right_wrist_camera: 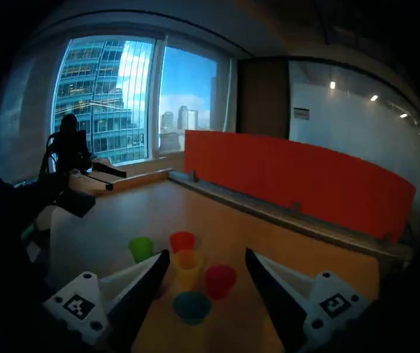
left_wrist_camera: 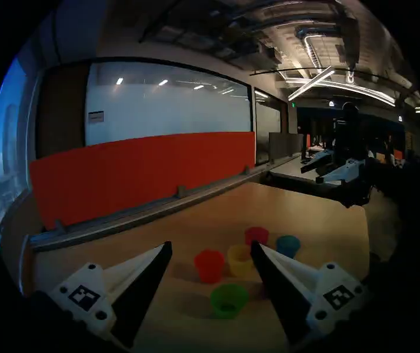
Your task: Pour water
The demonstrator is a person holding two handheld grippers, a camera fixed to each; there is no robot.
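Currently, both tools are released: the left gripper (left_wrist_camera: 210,246) and the right gripper (right_wrist_camera: 206,254) each hold their jaws spread wide, with nothing between them. Surface: a light wooden table (left_wrist_camera: 304,212), bounded along one edge by a grey rail (left_wrist_camera: 151,209) and an orange partition panel (left_wrist_camera: 145,170). Five cups stand upright in a close cluster on the table, ahead of both grippers: green cup (left_wrist_camera: 229,300), orange-red cup (left_wrist_camera: 209,265), yellow cup (left_wrist_camera: 240,259), crimson cup (left_wrist_camera: 256,235), blue cup (left_wrist_camera: 287,245). Room: frosted glass wall (left_wrist_camera: 169,106), window (right_wrist_camera: 110,100) onto tower blocks, linear ceiling lights (left_wrist_camera: 313,82). A small notice (left_wrist_camera: 96,116) on the glass is too small to read; the gripper fingers carry square black-and-white markers (left_wrist_camera: 85,296)
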